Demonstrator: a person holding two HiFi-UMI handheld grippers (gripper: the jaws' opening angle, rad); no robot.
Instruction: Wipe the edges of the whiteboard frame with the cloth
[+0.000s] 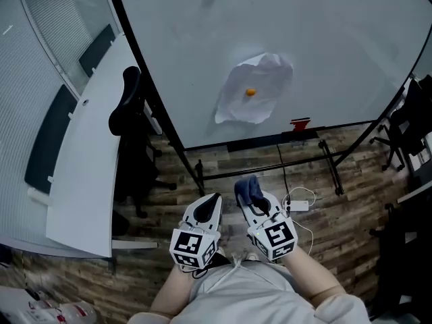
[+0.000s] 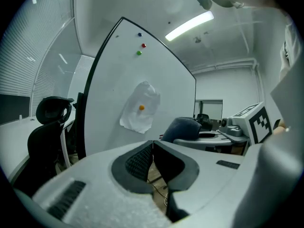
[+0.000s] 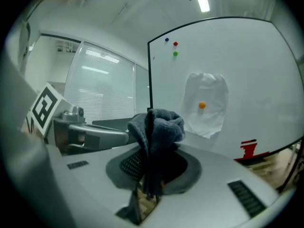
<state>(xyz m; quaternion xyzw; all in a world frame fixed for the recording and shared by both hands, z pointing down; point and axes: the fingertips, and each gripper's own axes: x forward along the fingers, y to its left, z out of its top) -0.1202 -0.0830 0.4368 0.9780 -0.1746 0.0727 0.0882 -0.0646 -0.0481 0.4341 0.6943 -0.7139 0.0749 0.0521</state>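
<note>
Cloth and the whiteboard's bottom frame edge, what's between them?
Head view: wood floor, the stand's black crossbar and a thin cable lie between cloth and frame.

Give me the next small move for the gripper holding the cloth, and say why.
Probably carry the right gripper forward to the whiteboard's black frame edge. It is shut on the dark cloth, but the cloth sits well short of the board and touches no part of it. The left gripper is shut and empty, so it can wait.
</note>
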